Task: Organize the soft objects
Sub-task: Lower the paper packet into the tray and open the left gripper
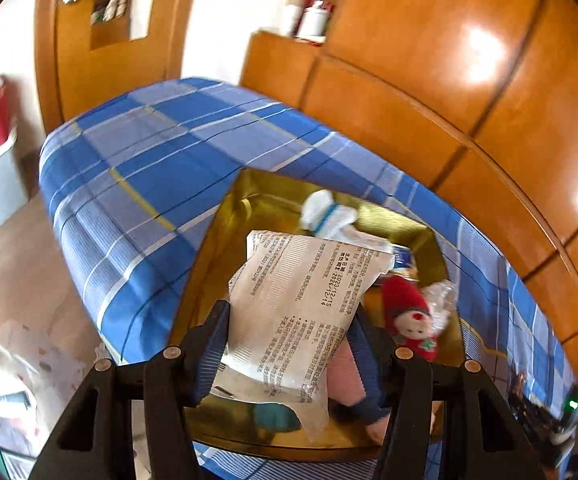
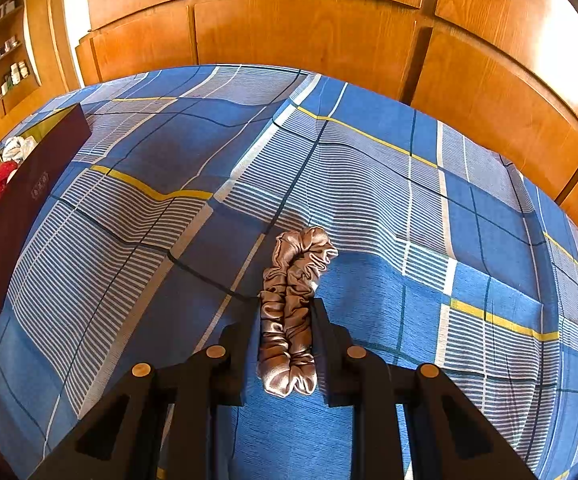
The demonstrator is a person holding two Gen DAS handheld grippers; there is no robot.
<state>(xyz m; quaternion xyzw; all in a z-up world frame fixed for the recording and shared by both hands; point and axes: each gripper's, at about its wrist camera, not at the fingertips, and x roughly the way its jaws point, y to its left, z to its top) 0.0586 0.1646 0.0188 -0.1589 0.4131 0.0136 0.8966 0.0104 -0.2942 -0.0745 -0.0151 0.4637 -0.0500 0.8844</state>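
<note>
**A:** Your left tongs (image 1: pixel 289 344) are clamped on a soft printed packet (image 1: pixel 301 300), held over the gold-lined box (image 1: pixel 225 240). Your right tongs (image 2: pixel 285 336) are pinched on a satin scrunchie (image 2: pixel 293 300) above the checked bedcover (image 2: pixel 429 208).

**B:** So how far along am I?

**A:** Well on, I'd say. A Santa doll (image 1: pixel 409 316), a white sock (image 1: pixel 325 212) and some crinkled plastic (image 1: pixel 441 300) already lie in the box. The packet and scrunchie are left.

**B:** Room to move?

**A:** Plenty across the bed. Mind the box's upright wall (image 2: pixel 21 208) to your left, and the wardrobe (image 2: pixel 289 28) just behind the bed.
</note>
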